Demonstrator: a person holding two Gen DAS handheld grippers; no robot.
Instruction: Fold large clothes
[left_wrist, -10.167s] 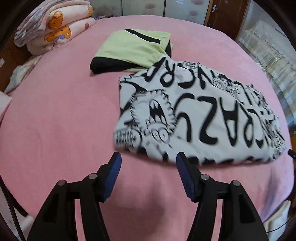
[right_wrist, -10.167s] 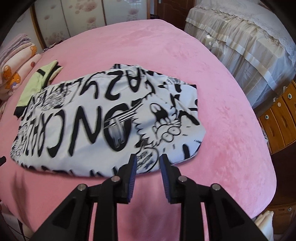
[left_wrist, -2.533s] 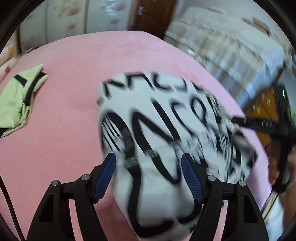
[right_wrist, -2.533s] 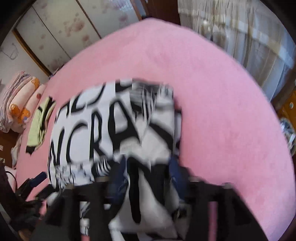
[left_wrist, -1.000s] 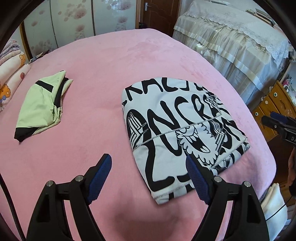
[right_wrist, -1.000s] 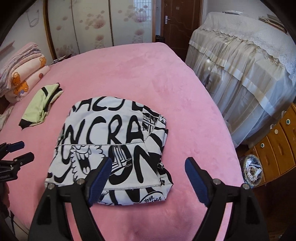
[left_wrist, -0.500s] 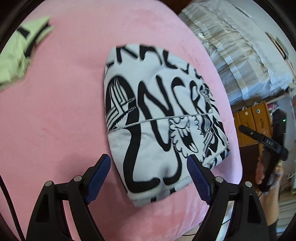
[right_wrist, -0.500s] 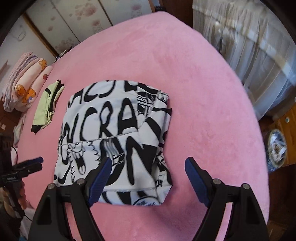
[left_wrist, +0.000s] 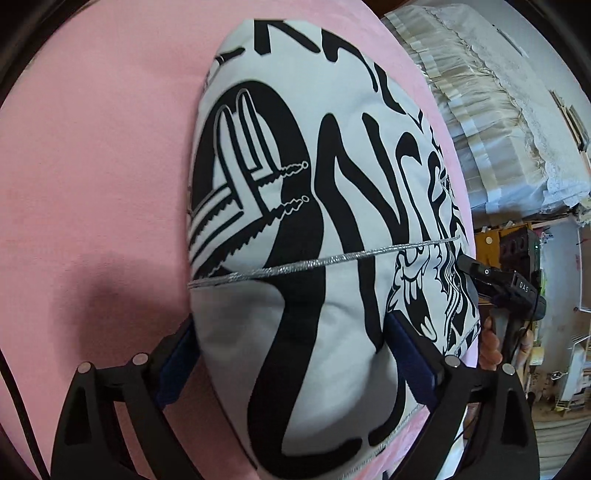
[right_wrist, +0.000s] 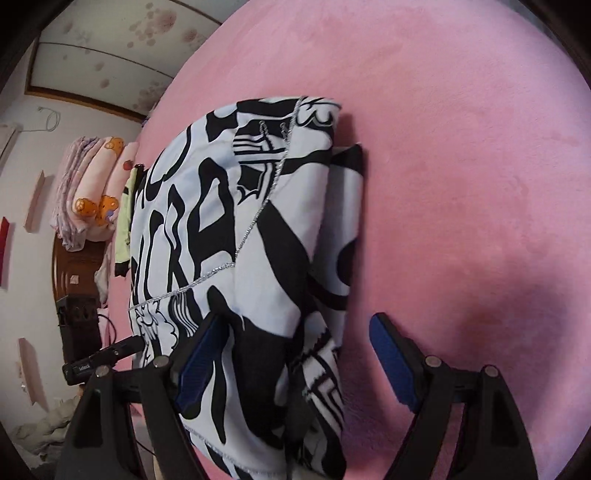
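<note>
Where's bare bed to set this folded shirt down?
Bare pink bedspread lies right of the black-and-white shirt and left of it. Crowded: the yellow-green garment and stacked blankets beyond its far-left side.

Pink bed cover (right_wrist: 461, 147); floral wardrobe doors (right_wrist: 122, 48); cream frilled bedspread (left_wrist: 491, 110) alongside.

We see a pink bedspread (right_wrist: 461, 155) filling most of both views. In the right wrist view, at about nine o'clock, folded pink quilts with bear prints (right_wrist: 96, 192) are stacked beside a dark wooden headboard (right_wrist: 74, 266), with a yellow-green garment (right_wrist: 123, 221) lying just beside them. At eleven o'clock stand floral wardrobe doors (right_wrist: 122, 55). In the left wrist view, at two o'clock, a second bed wears a cream ruffled cover (left_wrist: 491, 122); at three o'clock is what may be a wooden cabinet (left_wrist: 491, 247).
</note>
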